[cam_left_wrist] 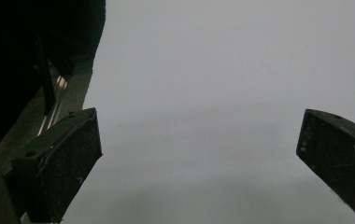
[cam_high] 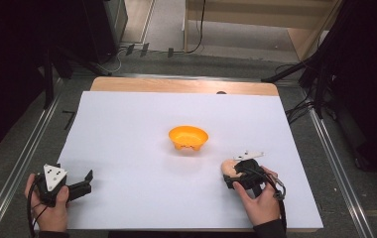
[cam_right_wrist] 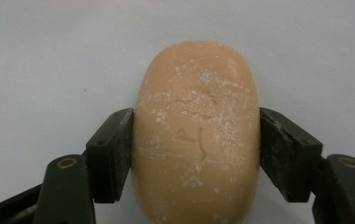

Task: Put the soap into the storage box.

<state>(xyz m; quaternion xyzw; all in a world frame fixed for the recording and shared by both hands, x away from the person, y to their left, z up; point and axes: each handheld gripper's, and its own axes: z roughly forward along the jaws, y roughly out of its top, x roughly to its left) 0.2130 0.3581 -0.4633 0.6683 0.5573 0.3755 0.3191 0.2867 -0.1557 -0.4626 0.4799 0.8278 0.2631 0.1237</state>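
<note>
Soap bar (cam_right_wrist: 198, 135), peach-coloured and rounded, lies on the white sheet (cam_high: 127, 148) at the near right of the table, clamped across its narrow width by your right gripper (cam_right_wrist: 196, 149); both black pads press flat against its flanks, as the right gripper view shows. Your left gripper (cam_left_wrist: 199, 154) rests at the near left with its jaws wide apart and nothing between them. Risk: the bar's sides are smooth and curved, and the pads grip well below its far end, so on a lift it may pivot, or squirt forward out of the jaws if you squeeze harder. A quick swing could shake it loose over the sheet. Orange bowl (cam_high: 188, 137) stands near the table's middle, well apart from both grippers; as far as the high view tells, it holds nothing.
</note>
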